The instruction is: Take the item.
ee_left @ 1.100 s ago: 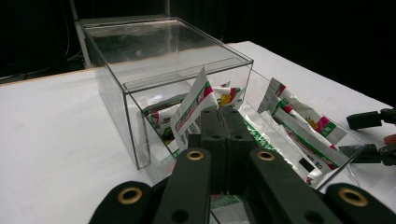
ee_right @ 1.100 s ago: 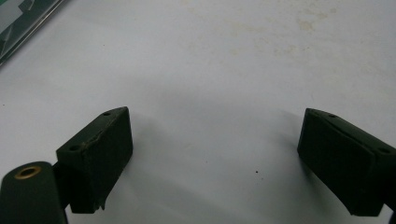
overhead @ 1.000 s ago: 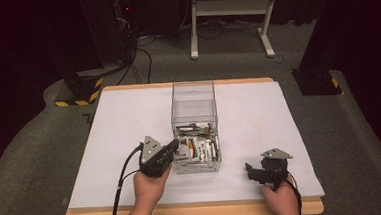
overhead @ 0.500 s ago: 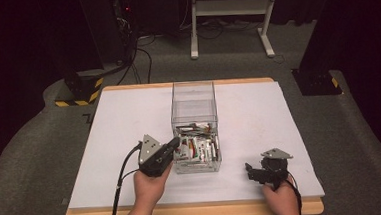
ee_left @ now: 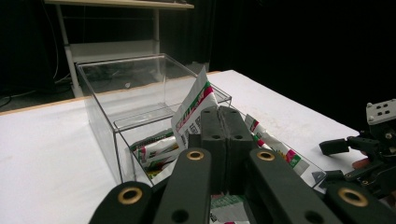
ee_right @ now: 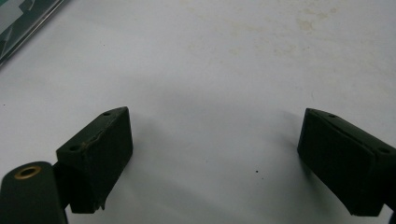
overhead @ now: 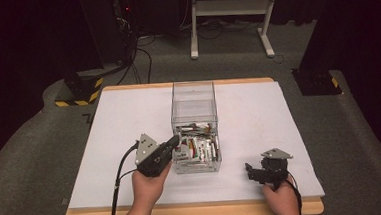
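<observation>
While my left gripper [ee_left: 219, 140] pinches one packet [ee_left: 194, 105] above the clear box [overhead: 194, 112], my right gripper [ee_right: 215, 158] waits wide apart at four o'clock; many packets remain inside.

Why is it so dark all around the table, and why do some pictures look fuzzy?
High view: light falls on the white table, the room behind stays black. Left gripper view: the near left gripper is soft, its packet and the clear box sharper. Right gripper view: the right gripper casts faint shadows on the table.
</observation>
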Motion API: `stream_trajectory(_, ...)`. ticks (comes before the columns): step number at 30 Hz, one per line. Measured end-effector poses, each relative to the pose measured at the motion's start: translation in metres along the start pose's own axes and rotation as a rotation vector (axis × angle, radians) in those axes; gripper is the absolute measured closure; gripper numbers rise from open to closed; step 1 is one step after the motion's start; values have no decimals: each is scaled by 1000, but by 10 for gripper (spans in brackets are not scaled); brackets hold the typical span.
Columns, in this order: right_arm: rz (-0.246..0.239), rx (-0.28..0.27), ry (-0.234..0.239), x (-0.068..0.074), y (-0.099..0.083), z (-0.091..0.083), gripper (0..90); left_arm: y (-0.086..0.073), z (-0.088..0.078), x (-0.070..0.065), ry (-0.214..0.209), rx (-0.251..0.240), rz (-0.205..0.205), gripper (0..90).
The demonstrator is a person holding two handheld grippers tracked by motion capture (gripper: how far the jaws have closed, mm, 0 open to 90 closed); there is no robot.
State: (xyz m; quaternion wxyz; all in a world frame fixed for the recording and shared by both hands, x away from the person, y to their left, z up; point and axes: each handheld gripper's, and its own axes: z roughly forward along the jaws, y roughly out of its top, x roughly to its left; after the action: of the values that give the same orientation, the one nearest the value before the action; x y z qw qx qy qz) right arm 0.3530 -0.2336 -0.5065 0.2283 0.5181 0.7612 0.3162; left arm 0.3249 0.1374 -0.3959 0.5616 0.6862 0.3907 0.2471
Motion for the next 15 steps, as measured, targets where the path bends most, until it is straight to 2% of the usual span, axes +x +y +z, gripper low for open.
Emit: stream_trajectory(15,0,0,0,0,0,0,103,7,-10,2,-21,-33,9,895)
